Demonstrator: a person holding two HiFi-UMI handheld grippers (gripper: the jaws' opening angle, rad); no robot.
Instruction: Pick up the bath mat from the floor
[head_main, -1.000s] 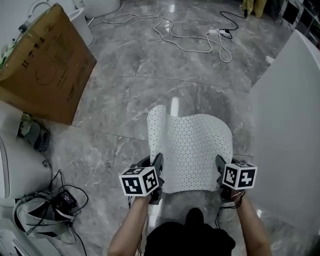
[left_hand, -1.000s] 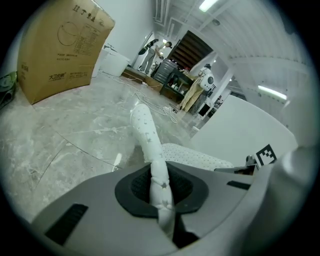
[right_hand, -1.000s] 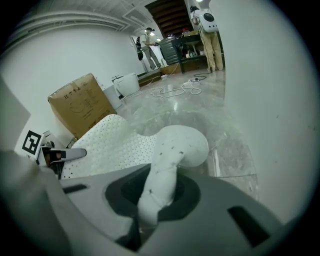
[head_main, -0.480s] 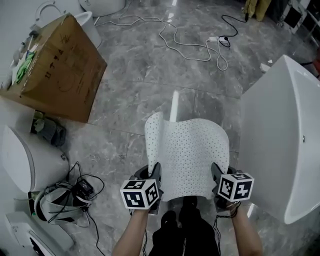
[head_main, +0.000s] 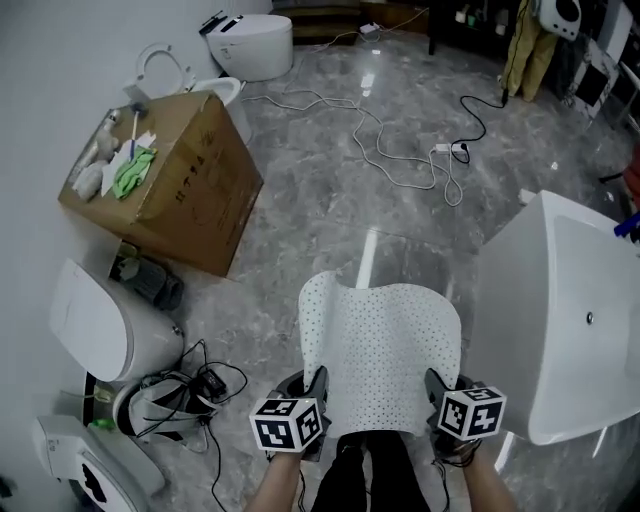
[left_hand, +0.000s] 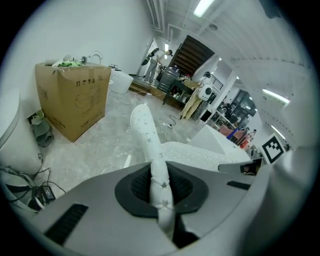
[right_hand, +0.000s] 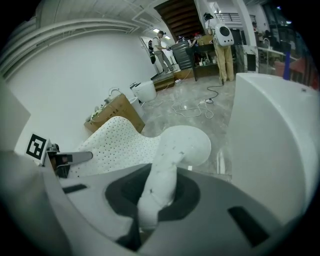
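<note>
The white perforated bath mat hangs off the grey marble floor, stretched between my two grippers. My left gripper is shut on the mat's near left edge; in the left gripper view that edge runs pinched between the jaws. My right gripper is shut on the near right edge, and in the right gripper view the mat bulges out of the closed jaws. The mat's far end curls up at the left corner.
A cardboard box stands at the left with a toilet behind it. A white tub is close on the right. White cables trail across the floor ahead. A white appliance and tangled cords lie at my lower left.
The view has risen and tilted forward, so more of the room shows. Both grippers keep their hold and the mat hangs higher above the floor.
</note>
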